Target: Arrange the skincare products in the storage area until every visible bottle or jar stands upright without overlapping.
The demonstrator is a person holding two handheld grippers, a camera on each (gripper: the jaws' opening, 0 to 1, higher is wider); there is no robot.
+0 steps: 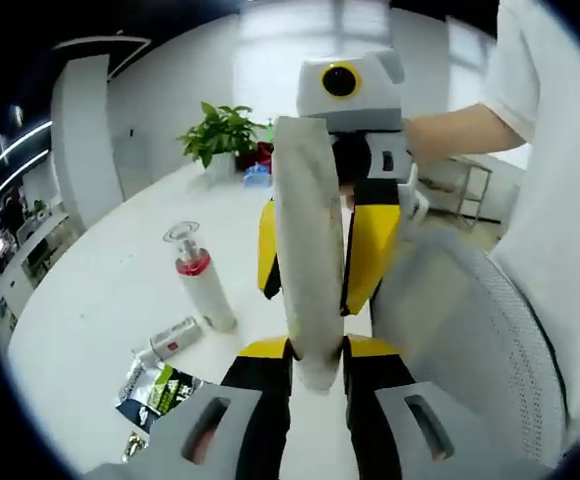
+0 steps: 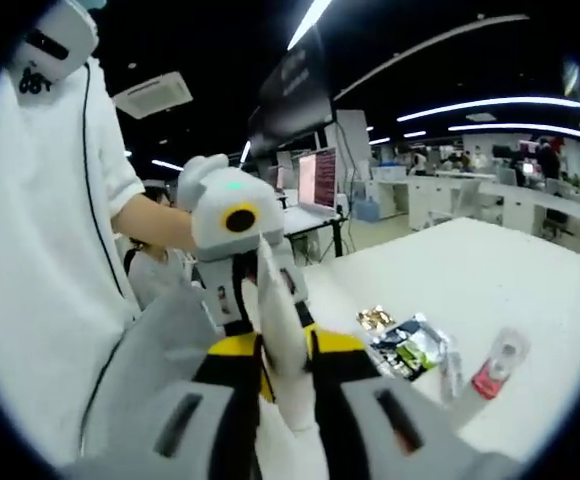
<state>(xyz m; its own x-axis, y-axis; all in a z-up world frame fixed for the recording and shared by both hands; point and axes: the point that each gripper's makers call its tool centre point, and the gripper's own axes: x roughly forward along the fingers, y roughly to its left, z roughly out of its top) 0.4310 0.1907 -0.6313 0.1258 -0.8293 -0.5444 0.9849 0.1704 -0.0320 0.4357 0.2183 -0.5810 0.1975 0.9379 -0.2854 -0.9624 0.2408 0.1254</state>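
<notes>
Both claws meet on 1 pale tube (image 1: 308,260). In the left gripper view the left gripper (image 1: 312,375) has its jaws drawn in against the tube's lower end, clamped on it, and the tube rises tall between them. The right gripper (image 1: 345,255), yellow and black, comes in from the far side and pinches the same tube higher up, its jaws closed on both flanks.

The right gripper view gives the mirror picture: the right gripper (image 2: 288,390) grips the tube (image 2: 278,320) near the bottom of the frame, and the left gripper (image 2: 270,300) faces it from beyond, also tight on it. The tube is held off the table (image 1: 100,300) in both views.

On the white table, left of the claws in the left gripper view, a pump bottle (image 1: 202,282) with a red collar stands upright. Just near it a small tube (image 1: 170,340) lies flat, and nearer still a dark sachet (image 1: 160,392) lies flat too, touching or almost touching it. In the right gripper view the bottle (image 2: 492,378) sits at the right, with the sachet (image 2: 410,350) beside it.

A person's bare arm (image 1: 460,130) and white sleeve (image 1: 560,200) are at the right, over a mesh chair back (image 1: 470,330). A potted plant (image 1: 220,135) stands at the table's far end.
</notes>
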